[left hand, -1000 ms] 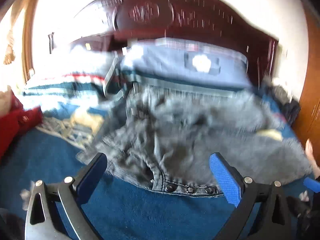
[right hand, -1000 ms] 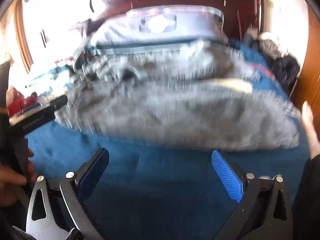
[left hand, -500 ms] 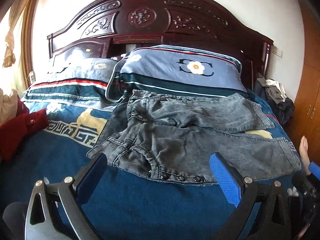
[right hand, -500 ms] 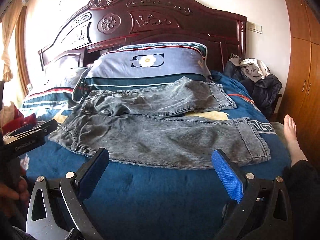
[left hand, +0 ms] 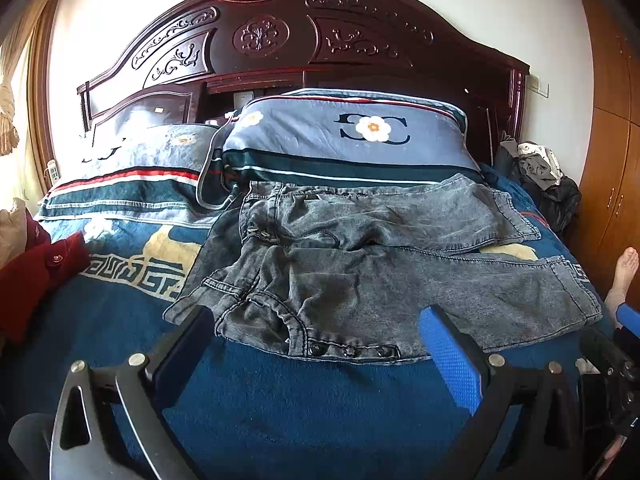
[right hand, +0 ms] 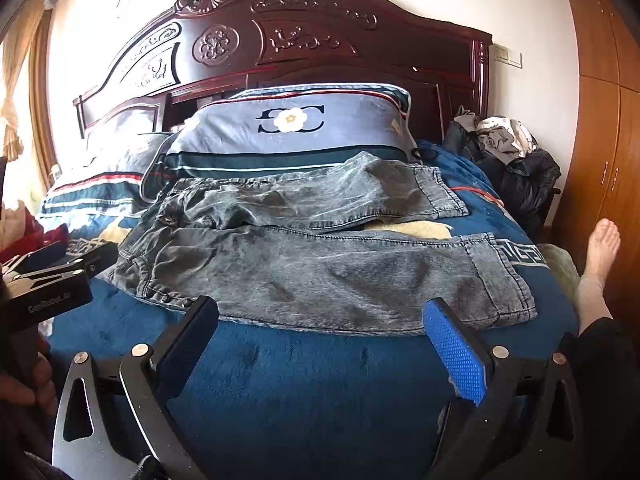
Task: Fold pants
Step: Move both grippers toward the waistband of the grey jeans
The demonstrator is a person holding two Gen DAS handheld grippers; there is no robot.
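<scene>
A wide bed (left hand: 280, 400) under a blue blanket fills both views, backed by a carved dark headboard (left hand: 280, 40) with two patterned pillows (left hand: 344, 136) leaning against it. Grey denim pants (left hand: 380, 280) lie spread flat across the blanket, long axis running side to side: waistband toward the left, leg hems toward the right, the far leg resting close against the pillows. Their near edge, with a row of dark buttons, lies just beyond the tips of the left gripper (left hand: 320, 344), whose jaws stand wide apart and empty. The right gripper (right hand: 324, 336) hovers likewise, spread and empty, in front of the near leg (right hand: 340, 276).
</scene>
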